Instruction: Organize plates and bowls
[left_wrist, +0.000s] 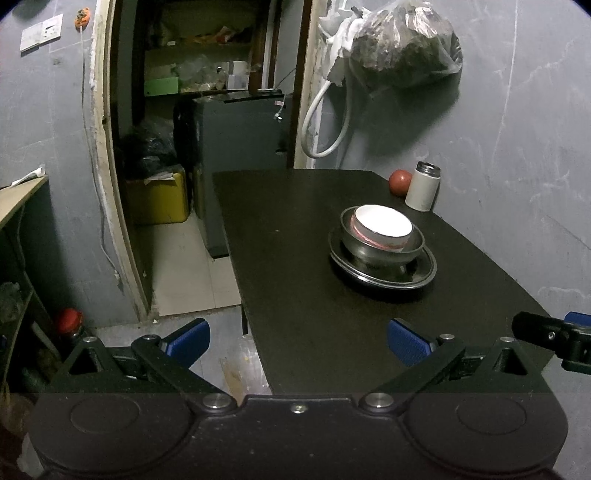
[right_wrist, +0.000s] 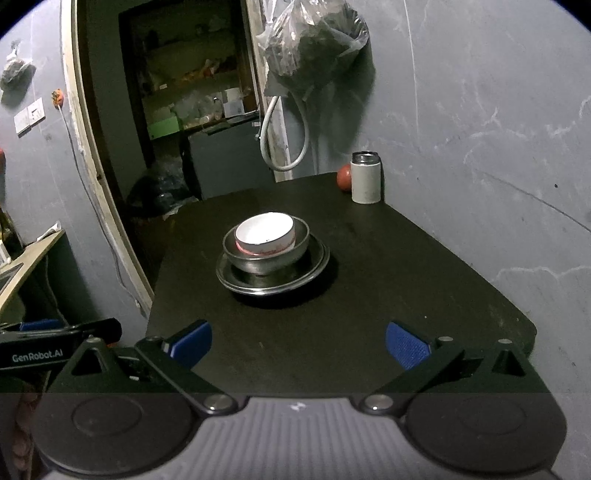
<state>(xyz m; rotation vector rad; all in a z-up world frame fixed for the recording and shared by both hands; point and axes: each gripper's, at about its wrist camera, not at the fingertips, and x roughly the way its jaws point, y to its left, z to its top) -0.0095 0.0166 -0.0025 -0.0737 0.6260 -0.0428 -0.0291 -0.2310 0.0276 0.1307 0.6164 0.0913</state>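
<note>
- black desk (left_wrist: 295, 295) carries one stack: steel plate (left_wrist: 382, 275) at the bottom, steel bowl (left_wrist: 373, 251) on it, white bowl (left_wrist: 382, 227) nested inside the steel one
- stack sits mid-desk, well ahead of both grippers
- left gripper (left_wrist: 298, 341) spread wide, nothing between its blue pads, over the near desk edge
- right gripper (right_wrist: 298, 341) also wide and empty
- white flask (left_wrist: 423, 186) and red ball (left_wrist: 400, 182) at the far corner by the wall, touching or nearly so

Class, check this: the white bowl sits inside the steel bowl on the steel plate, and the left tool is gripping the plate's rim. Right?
Not quite. In the left wrist view the left tool is open, holding nothing, short of the steel plate. The white bowl does sit inside the steel bowl.
</note>
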